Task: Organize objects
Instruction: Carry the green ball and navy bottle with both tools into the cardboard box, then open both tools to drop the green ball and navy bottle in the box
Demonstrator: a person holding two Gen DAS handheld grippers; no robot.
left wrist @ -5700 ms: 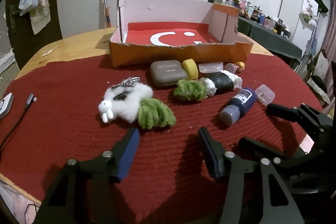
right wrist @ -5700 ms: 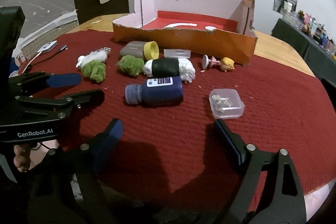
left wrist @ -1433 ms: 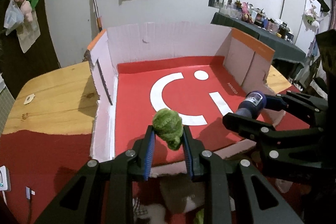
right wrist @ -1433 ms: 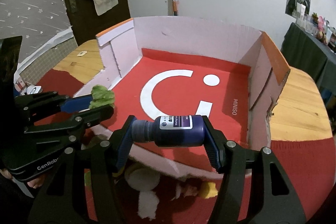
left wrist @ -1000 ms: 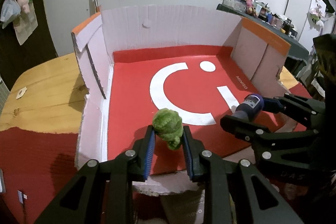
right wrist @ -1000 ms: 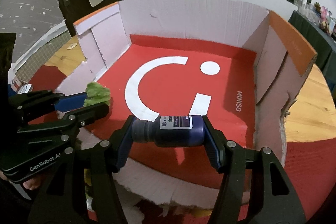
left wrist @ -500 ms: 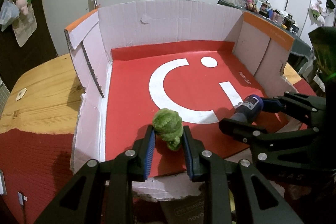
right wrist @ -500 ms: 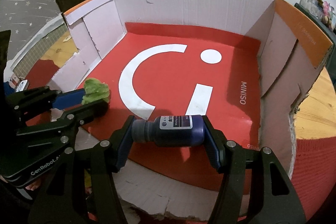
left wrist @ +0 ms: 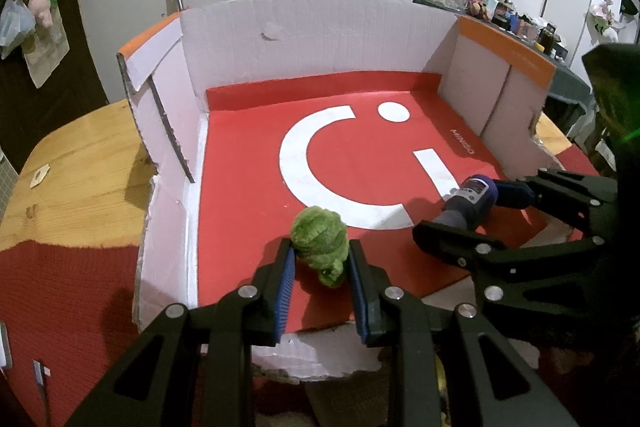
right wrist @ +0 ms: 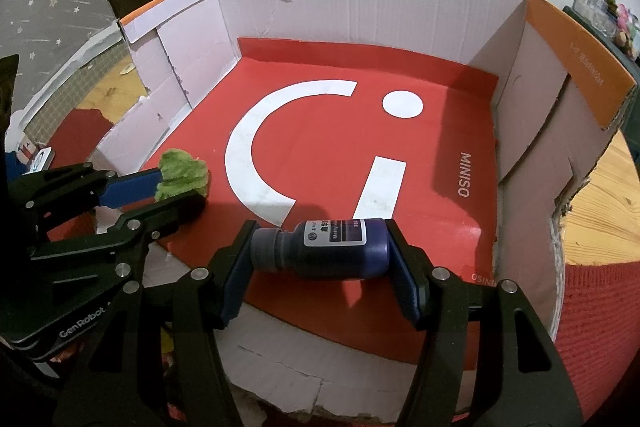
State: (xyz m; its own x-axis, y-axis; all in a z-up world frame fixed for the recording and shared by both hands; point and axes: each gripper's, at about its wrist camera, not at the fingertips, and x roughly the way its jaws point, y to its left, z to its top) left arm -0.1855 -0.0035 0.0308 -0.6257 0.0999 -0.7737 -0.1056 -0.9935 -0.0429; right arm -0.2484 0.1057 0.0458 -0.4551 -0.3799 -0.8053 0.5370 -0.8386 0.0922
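Note:
My left gripper [left wrist: 320, 259] is shut on a green fuzzy ball [left wrist: 319, 242], held just above the near part of the red floor of the open cardboard box [left wrist: 320, 27]. In the right wrist view the same green fuzzy ball [right wrist: 182, 175] shows at the left, in the left gripper [right wrist: 176, 193]. My right gripper [right wrist: 320, 247] is shut on a dark blue bottle [right wrist: 324, 249] that lies crosswise, cap to the left, over the box's near right floor. The blue bottle [left wrist: 470, 201] also appears at the right of the left wrist view.
The box [right wrist: 400, 7] has tall pale walls on three sides and a low torn front edge [right wrist: 280, 355]. It sits on a wooden table [left wrist: 72, 163] partly covered by a red cloth [left wrist: 68, 291]. Other items lie half hidden below the front edge.
Since a second ago both views have crept a little closer over the box floor. Both grips are unchanged.

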